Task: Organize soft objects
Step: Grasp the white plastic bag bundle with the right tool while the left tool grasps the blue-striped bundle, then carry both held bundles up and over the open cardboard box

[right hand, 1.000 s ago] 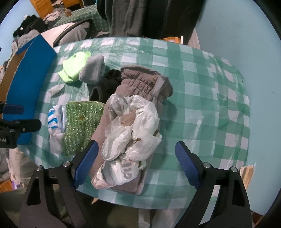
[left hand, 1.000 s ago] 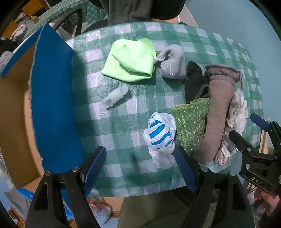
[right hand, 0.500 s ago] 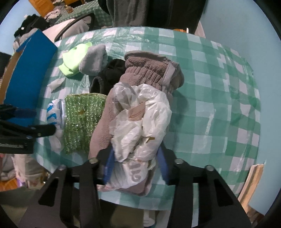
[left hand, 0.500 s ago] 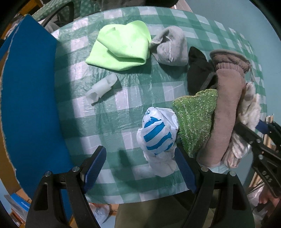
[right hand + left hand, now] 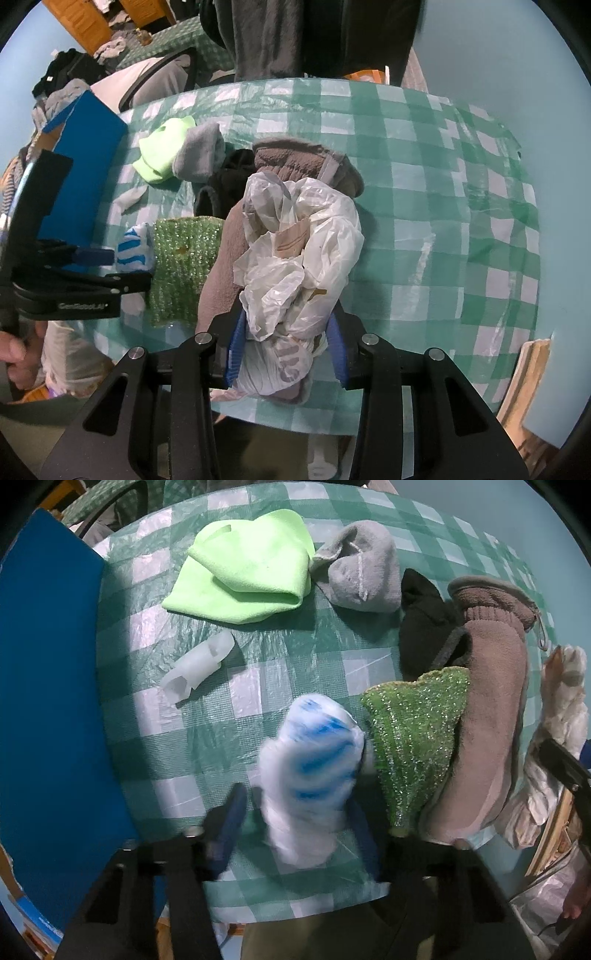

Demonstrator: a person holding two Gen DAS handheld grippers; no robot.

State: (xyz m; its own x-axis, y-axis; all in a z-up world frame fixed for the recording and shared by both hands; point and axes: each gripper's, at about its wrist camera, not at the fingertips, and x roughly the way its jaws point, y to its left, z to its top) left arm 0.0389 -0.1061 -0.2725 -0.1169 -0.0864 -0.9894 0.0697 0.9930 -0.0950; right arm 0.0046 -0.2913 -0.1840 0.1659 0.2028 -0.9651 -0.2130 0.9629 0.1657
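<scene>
On the green-checked tablecloth (image 5: 280, 657), the left gripper (image 5: 295, 834) is closing its blue fingers around a crumpled blue-and-white striped plastic bag (image 5: 314, 760). Right of it, the right gripper (image 5: 288, 350) clamps a crumpled white plastic bag (image 5: 299, 251) atop a brown fleece garment (image 5: 218, 273).

Pale blue wall (image 5: 480, 48); green-checked table (image 5: 461, 177); wooden furniture (image 5: 81, 18) behind.

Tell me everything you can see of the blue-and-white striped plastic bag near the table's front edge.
The blue-and-white striped bag is thin, crumpled plastic, bunched into an upright wad and motion-blurred. It sits on the checked tablecloth, its right side against the glittery green cloth. It lies between the blue pads of the left hand-held gripper, whose jaws are closing on it; a firm grip cannot be confirmed.
</scene>
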